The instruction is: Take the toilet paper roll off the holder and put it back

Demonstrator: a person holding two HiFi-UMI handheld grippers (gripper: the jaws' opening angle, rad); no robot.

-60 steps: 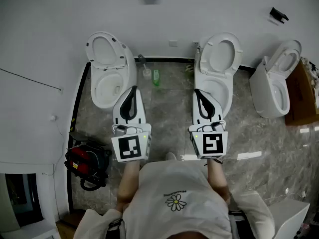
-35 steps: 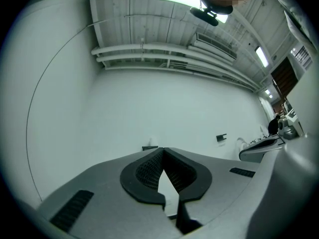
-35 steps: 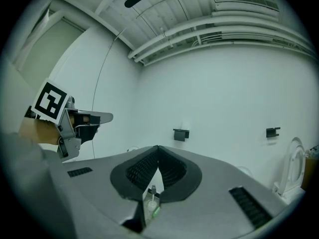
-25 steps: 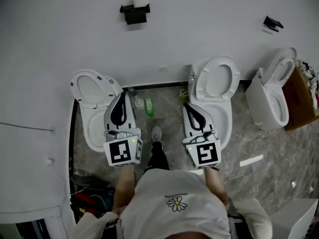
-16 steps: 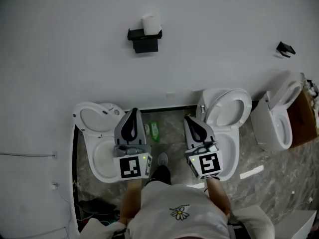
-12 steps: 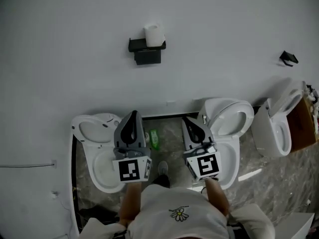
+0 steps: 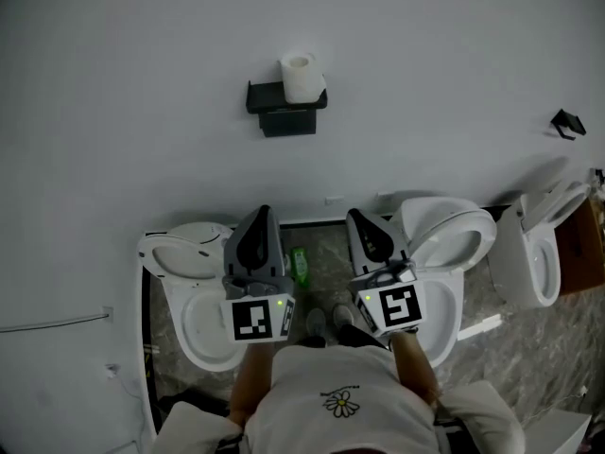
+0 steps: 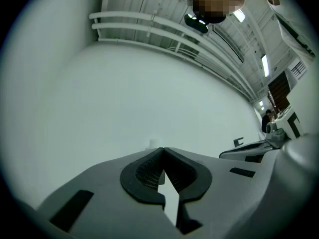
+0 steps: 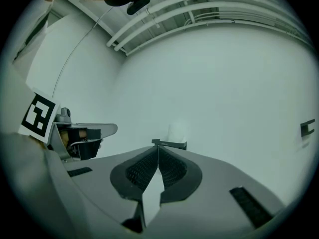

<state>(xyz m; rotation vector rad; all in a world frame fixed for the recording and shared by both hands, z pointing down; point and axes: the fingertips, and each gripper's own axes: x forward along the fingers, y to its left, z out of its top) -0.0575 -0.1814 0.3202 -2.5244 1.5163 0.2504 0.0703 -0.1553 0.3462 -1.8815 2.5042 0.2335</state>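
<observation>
The left tongs [image 7: 262, 218] were shut tight with nothing in them. The right tongs [image 7: 354, 218] were shut tight and empty too. In the head view both sat low in the middle of the frame, tips pointing up at the wall [image 7: 132, 102].

The big white wall filled the top half of the frame. Under it stood three toilets in a row: the left toilet [image 7: 194, 315] at the lower left, the middle toilet [image 7: 452, 239] just right of the middle, and the right toilet [image 7: 534, 268] at the right edge. The black holder [image 7: 286, 113] was on the wall in the upper middle of the frame. The roll [image 7: 302, 77] stood upright on top of the holder, touching it, well apart from both tongs. In the right gripper view the roll [image 9: 178, 132] showed just over the shut tips.

The job looked not begun. One pair of tongs had yet to reach up, open, grab the roll, lift it off, then set it back.
</observation>
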